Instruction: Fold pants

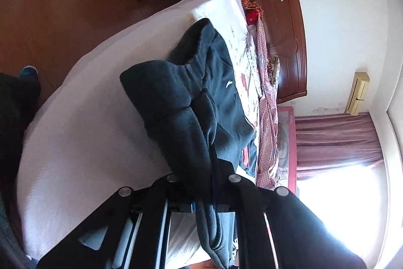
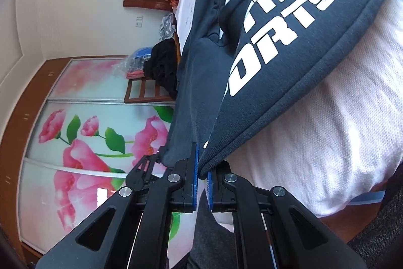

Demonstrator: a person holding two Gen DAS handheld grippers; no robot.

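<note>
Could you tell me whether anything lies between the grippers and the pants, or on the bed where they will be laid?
Nothing visible does. The left gripper and right gripper both already clamp the dark pants. The bare sheet beside them looks free; bedding is piled only along the far edge.

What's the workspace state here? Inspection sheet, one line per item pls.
Surface: bed with a pale pink cover, wooden headboard at its far end.
Job's things: dark pants part lie on the bed, part lifted; white lettering shows in the right wrist view.
Clutter: patterned bedding piled along the headboard side; dark clothes on a wooden chair.
Grippers: left gripper shut on pants fabric; right gripper shut on a pants edge.
Cables: nothing seen.
Surroundings: flower-print wardrobe, curtain by a bright window, wall air conditioner, wood floor.
</note>
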